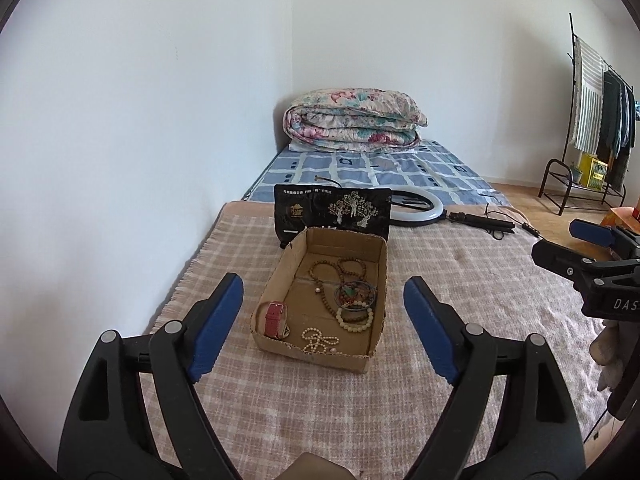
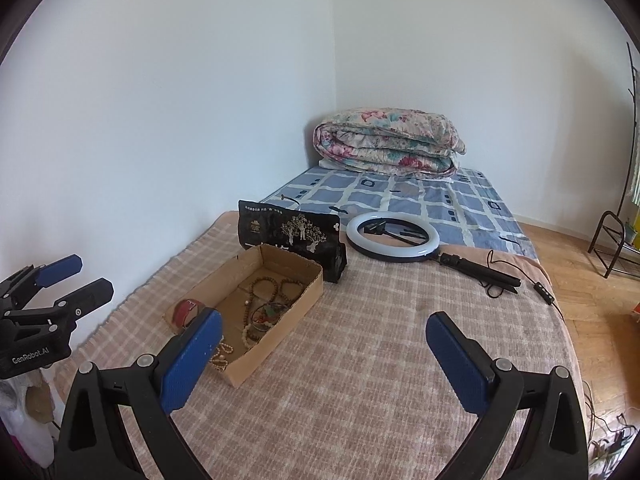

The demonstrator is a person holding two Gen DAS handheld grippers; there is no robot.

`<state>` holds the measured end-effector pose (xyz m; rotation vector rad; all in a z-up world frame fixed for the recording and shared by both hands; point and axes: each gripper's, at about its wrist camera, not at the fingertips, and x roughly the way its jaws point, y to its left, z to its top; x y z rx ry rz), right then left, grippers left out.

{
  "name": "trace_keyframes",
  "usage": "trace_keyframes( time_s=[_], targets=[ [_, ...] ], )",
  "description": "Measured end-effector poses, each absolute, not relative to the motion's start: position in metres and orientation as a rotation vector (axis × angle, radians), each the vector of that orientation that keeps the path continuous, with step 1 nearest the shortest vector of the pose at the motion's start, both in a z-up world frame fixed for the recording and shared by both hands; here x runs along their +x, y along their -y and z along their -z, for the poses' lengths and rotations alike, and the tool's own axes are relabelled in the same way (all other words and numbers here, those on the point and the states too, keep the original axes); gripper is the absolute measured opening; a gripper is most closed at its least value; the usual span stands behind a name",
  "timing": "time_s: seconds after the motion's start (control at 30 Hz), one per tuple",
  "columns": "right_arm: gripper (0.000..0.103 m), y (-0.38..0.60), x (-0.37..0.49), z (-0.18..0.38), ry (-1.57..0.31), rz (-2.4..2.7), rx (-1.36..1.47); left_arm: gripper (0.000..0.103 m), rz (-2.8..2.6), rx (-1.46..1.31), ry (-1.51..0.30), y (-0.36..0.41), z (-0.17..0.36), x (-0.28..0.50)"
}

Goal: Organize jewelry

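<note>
Above the cardboard box, left claw tilted downward, agape, empty.

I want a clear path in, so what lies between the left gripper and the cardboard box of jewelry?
Nothing but bare checked blanket. In the left wrist view, the open left gripper frames the cardboard box with no object between them.
</note>
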<state>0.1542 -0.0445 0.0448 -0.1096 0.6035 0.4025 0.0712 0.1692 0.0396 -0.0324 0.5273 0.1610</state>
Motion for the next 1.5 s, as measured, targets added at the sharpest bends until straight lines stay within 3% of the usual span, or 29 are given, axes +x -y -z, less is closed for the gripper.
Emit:
trace_keyframes(
  time_s=[0.23, 0.37, 1.5],
  targets=[
    [0.103, 0.05, 0.147, -0.04, -0.594, -0.396, -0.104, 0.085, -0.154, -0.016, -0.51, -0.161, -0.042, 0.061],
    [0.103, 0.051, 0.145, -0.034, -0.595, -0.394, -0.098, 0.097, -0.149, -0.022, -0.523, -0.16, -0.041, 0.06],
    [0.103, 0.042, 0.158, -0.012, -0.623, -0.389, -0.128, 0.097, -0.129, 0.016, -0.585, -0.148, -0.027, 0.071]
  ],
)
